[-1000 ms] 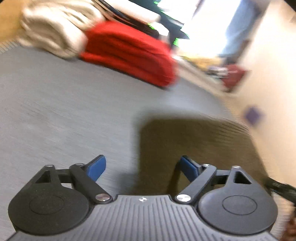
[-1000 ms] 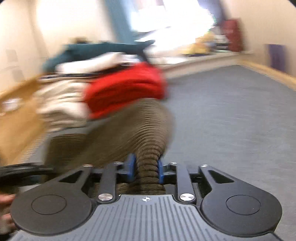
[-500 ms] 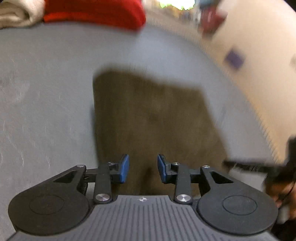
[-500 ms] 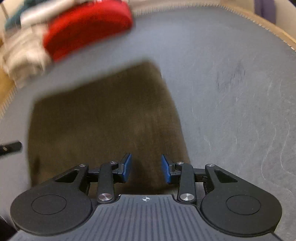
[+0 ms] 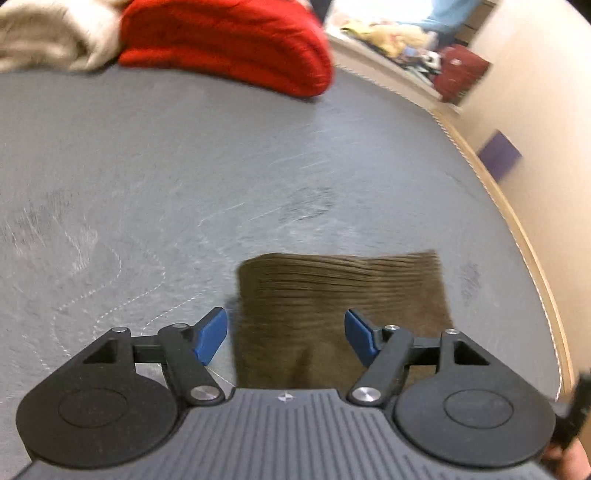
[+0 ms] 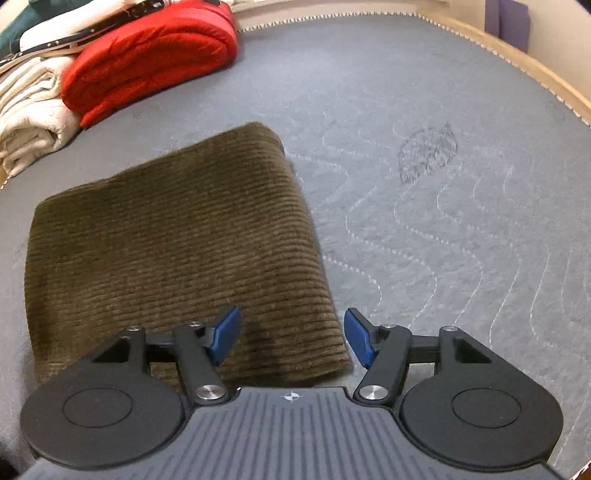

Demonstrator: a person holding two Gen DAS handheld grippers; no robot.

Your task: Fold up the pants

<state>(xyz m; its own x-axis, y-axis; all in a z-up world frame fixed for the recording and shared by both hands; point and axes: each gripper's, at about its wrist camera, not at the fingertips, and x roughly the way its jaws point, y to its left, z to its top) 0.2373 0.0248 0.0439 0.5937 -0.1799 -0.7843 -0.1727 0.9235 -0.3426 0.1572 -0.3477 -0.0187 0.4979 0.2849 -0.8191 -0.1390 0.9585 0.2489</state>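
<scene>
The brown ribbed pants [image 6: 177,243] lay folded flat on the grey mattress [image 6: 424,110], soft, thick, floppy, best pinched at an edge; left gripper [image 5: 286,338] and right gripper [image 6: 291,338] jaws were opening, holding nothing.

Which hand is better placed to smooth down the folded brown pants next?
Right, probably. The right tongs, jaws opening, hang over the pants near their edge, with the whole fold in front.

My left view smears with motion blur, worst at the red bundle [image 5: 229,40], and a bright window [image 5: 384,11] washes out its top. My right view is sharp, evenly lit, soft-shadowed. Fisheye bends both pictures' edges.
</scene>
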